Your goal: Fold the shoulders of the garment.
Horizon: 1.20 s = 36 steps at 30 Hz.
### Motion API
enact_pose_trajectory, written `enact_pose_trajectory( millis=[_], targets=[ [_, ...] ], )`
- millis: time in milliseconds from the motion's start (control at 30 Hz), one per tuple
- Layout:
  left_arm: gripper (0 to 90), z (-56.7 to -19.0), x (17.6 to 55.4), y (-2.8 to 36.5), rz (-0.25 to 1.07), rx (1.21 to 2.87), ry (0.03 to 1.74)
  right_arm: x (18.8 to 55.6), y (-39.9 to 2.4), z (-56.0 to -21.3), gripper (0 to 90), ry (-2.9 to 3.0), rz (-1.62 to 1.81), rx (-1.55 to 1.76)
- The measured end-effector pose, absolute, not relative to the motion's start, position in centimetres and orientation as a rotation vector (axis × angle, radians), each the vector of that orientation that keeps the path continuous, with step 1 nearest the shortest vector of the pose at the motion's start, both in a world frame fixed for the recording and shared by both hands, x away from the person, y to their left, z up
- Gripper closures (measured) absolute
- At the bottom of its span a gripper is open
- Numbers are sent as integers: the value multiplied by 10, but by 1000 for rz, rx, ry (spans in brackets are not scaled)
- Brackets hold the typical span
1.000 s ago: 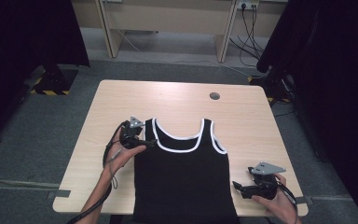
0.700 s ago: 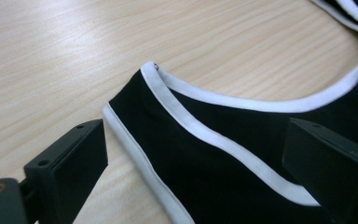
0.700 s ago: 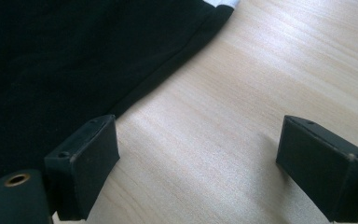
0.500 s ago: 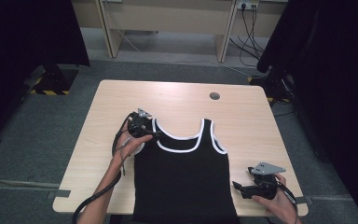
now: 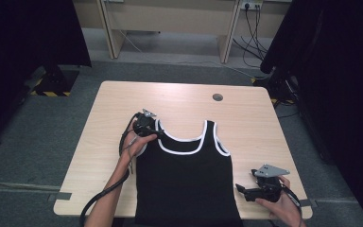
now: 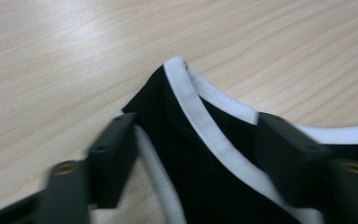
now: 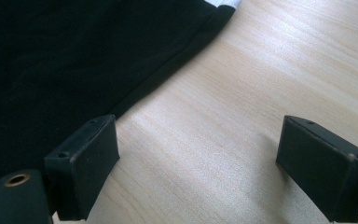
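Black tank top (image 5: 186, 182) lies flat on bench (image 5: 246, 120). Left tongs (image 6: 193, 154) at its L shoulder strap (image 6: 186, 112); jaws have just been closing, strap between them, contact unclear (blur). Right tongs (image 7: 196, 163) wide open, nothing held, beside R hem edge.

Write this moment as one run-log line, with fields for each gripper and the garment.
left gripper: jaws just closing around shoulder strap, not yet pressing | right gripper: open, beside hem | tank top: flat on table
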<state>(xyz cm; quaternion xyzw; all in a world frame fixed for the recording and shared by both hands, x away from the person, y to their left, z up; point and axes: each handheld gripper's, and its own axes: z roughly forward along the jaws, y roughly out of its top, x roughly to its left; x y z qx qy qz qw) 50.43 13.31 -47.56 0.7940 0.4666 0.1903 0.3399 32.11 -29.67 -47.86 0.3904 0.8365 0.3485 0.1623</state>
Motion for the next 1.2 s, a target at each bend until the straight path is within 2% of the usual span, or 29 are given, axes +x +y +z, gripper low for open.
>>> enact_pose_trajectory(
  millis=[33,67,100,133,267,433,467,800,1200],
  targets=[
    [463,-475,504,133,492,2073,1196,321,-297,-479,131,2387,994,1114],
    [463,-475,503,131,487,2075,1175,321,-297,-479,131,2387,994,1114],
    [609,-474,502,130,481,2083,1162,321,-297,-479,131,2387,994,1114],
    [669,-474,501,128,477,2086,1154,321,-297,-479,131,2387,995,1115],
    [788,-473,496,123,478,2090,1137,321,-297,-479,131,2387,995,1115],
    [813,-466,495,126,470,2071,1089,321,-297,-479,131,2387,995,1115],
    [813,-463,491,125,450,2061,1133,321,-297,-479,131,2387,995,1115],
    [814,-437,468,126,438,2004,1071,321,-297,-479,131,2388,995,1115],
    [806,-432,411,124,419,2010,969,321,-296,-479,131,2386,994,1115]
  ],
)
